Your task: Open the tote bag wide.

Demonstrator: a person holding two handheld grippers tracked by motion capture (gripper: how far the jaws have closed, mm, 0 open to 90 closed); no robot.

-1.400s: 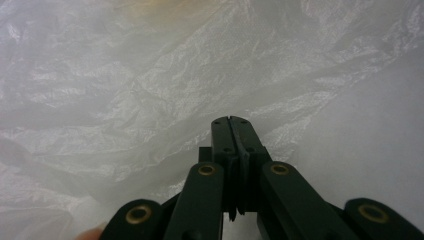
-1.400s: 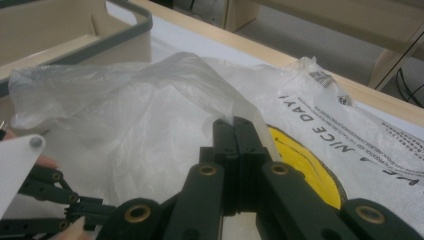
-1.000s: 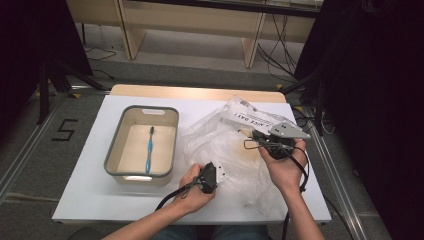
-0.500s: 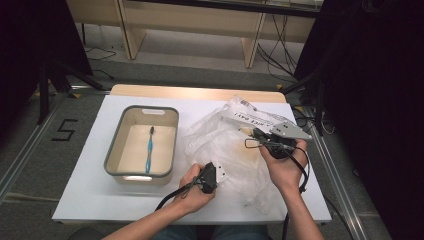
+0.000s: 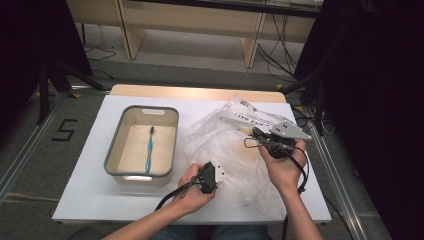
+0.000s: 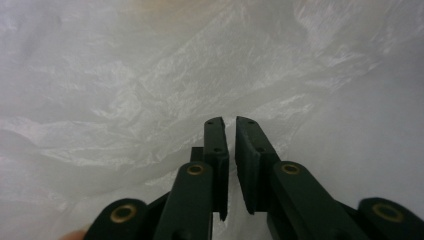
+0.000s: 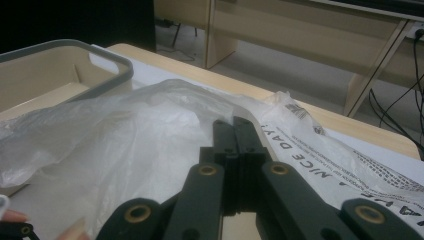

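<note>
A crumpled clear plastic bag [image 5: 225,145] with black print lies on the white table [image 5: 90,200], right of centre. My left gripper [image 5: 216,173] rests at the bag's near edge. In the left gripper view its jaws [image 6: 231,120] have just been opening and stand a narrow gap apart, with the bag's film [image 6: 150,75] right in front of the tips. My right gripper [image 5: 254,134] is at the bag's far right side. In the right gripper view its jaws [image 7: 235,120] are shut, and the bag's film [image 7: 125,135] rises to the tips as if pinched there.
A beige tub with a grey rim [image 5: 112,150] stands left of the bag, and a blue toothbrush [image 5: 149,150] lies in it. The tub's rim [image 7: 75,47] shows at the left of the right gripper view. Wooden furniture and cables stand beyond the table's far edge.
</note>
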